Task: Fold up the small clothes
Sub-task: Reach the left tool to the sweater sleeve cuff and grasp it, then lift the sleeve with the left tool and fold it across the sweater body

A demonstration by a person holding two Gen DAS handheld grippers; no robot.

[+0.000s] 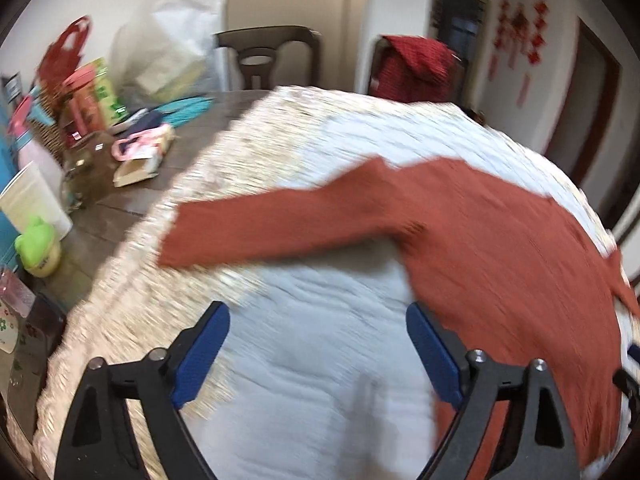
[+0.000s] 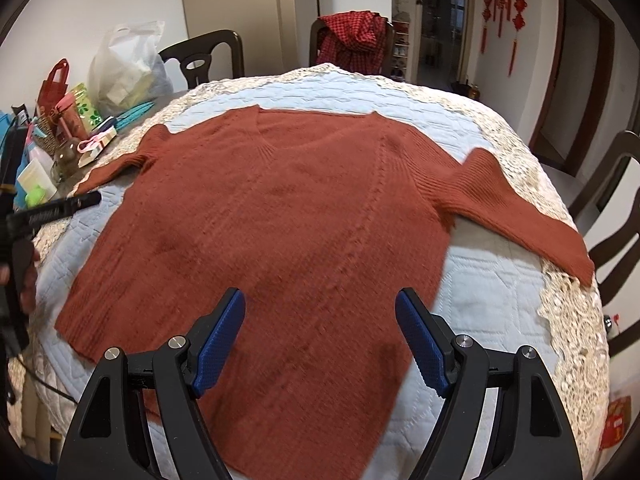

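A rust-red knit V-neck sweater (image 2: 280,216) lies flat and spread out on a pale blue quilted cloth (image 2: 492,280), both sleeves out to the sides. My right gripper (image 2: 320,336) is open and empty above the sweater's lower hem. My left gripper (image 1: 318,352) is open and empty above the cloth, beside the sweater's left side (image 1: 520,264), with the left sleeve (image 1: 260,224) stretched out ahead of it. The left wrist view is motion-blurred. The left gripper's body shows at the left edge of the right wrist view (image 2: 16,240).
The cloth has a cream lace border (image 2: 572,340). Clutter stands at the table's left: bags (image 2: 124,64), boxes, a cup (image 1: 32,200), a green toy (image 1: 38,248). Dark chairs (image 2: 204,60) ring the table; one holds a red checked garment (image 2: 352,40).
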